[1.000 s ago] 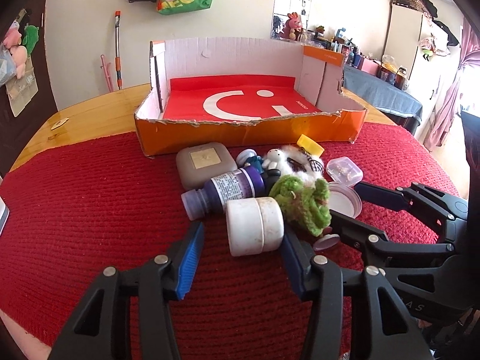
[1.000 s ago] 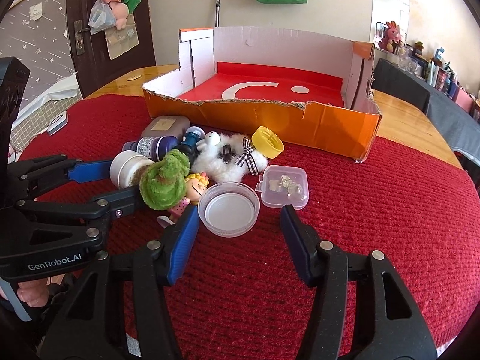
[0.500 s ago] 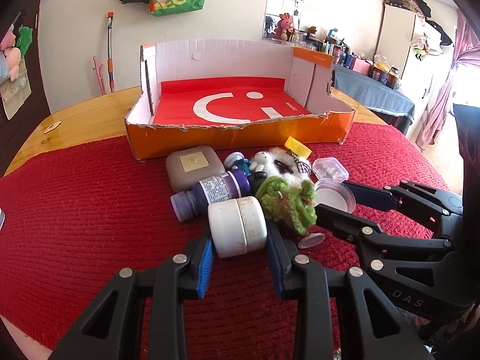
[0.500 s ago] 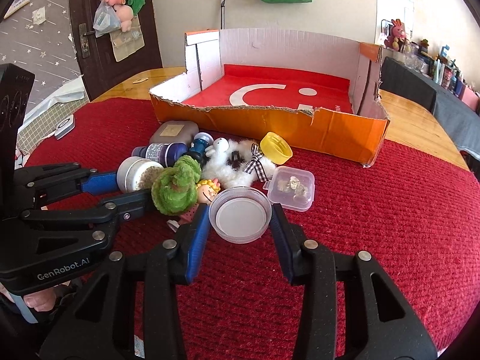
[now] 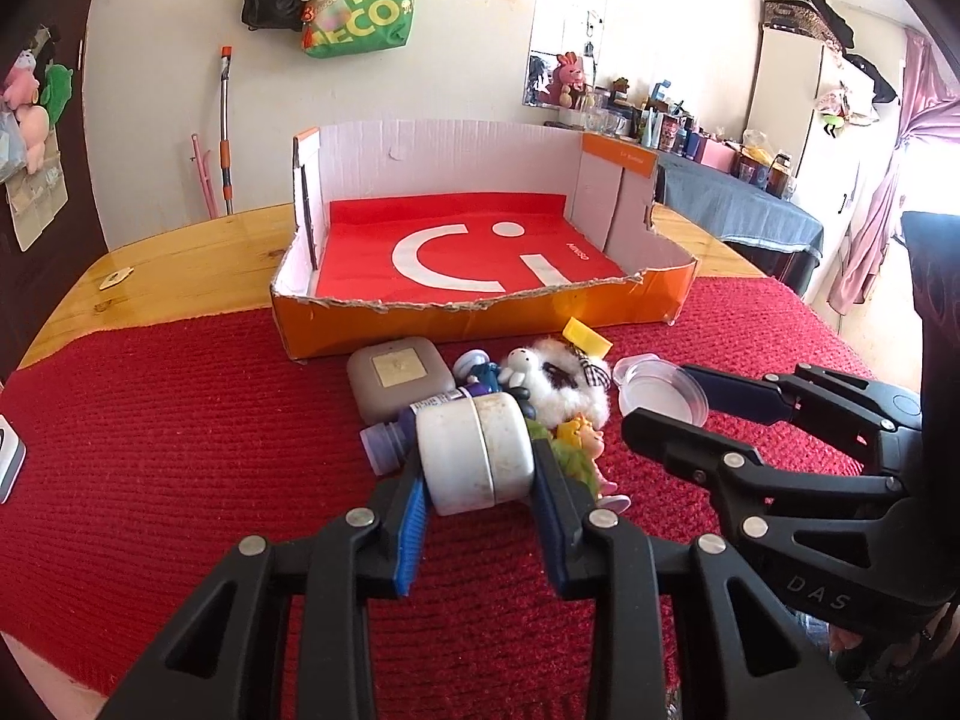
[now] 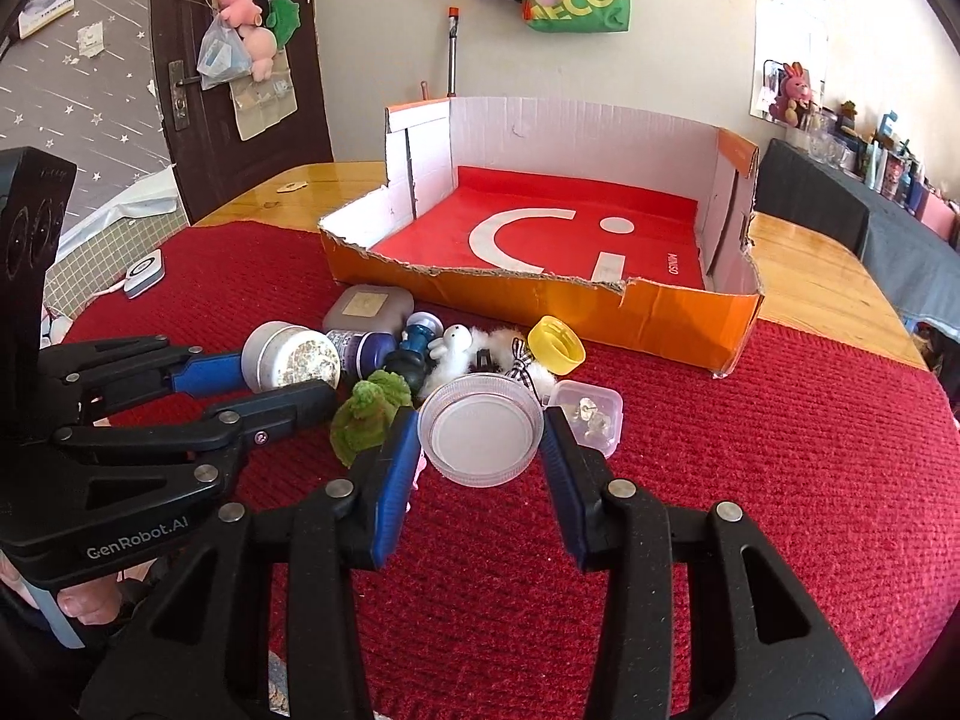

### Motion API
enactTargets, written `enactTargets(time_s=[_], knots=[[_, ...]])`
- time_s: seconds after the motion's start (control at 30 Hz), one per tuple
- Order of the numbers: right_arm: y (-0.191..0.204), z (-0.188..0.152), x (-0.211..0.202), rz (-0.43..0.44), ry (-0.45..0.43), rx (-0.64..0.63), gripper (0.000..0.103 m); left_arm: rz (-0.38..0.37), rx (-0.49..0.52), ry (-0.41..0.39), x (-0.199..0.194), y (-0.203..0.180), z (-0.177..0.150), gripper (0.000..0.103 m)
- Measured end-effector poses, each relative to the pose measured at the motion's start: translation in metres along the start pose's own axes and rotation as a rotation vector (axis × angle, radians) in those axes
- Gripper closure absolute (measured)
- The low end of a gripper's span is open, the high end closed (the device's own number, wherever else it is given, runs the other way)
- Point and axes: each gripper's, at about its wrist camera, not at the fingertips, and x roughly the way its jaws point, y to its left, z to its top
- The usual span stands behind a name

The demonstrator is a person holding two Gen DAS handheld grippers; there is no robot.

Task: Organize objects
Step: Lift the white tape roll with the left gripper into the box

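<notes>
My left gripper (image 5: 477,465) is shut on a white jar (image 5: 474,450) and holds it above the red cloth; the jar also shows in the right wrist view (image 6: 291,357). My right gripper (image 6: 480,438) is shut on a clear round lid (image 6: 480,435), also in the left wrist view (image 5: 660,393). Behind lies a pile: a purple bottle (image 5: 387,444), a grey case (image 5: 396,375), a white plush (image 5: 561,384), a green-haired doll (image 6: 369,414), a yellow cap (image 6: 558,354) and a small clear box (image 6: 591,420). An open orange cardboard box (image 5: 480,324) with a red floor stands beyond.
The red knitted cloth (image 5: 150,450) covers the near part of a wooden table (image 5: 180,264). A small white device (image 6: 144,273) lies at the cloth's left edge. A wall with a hanging green bag (image 5: 360,6) and a dark door (image 6: 198,60) stand behind.
Both grippers closed from open onto their objects. The left one has lifted the white jar off the cloth; the right one has raised the clear lid.
</notes>
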Motion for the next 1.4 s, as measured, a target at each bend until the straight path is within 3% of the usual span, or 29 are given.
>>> enactTargets(time_s=[0.47, 1.4], knots=[[-0.003, 0.008, 0.001, 0.005, -0.001, 0.01, 0.064, 0.006, -0.011, -0.01, 0.003, 0.004, 0.011, 0.07], [-0.036, 0.075, 0.029, 0.012, 0.017, 0.054, 0.064, 0.02, -0.033, 0.006, 0.042, 0.02, 0.085, 0.07]])
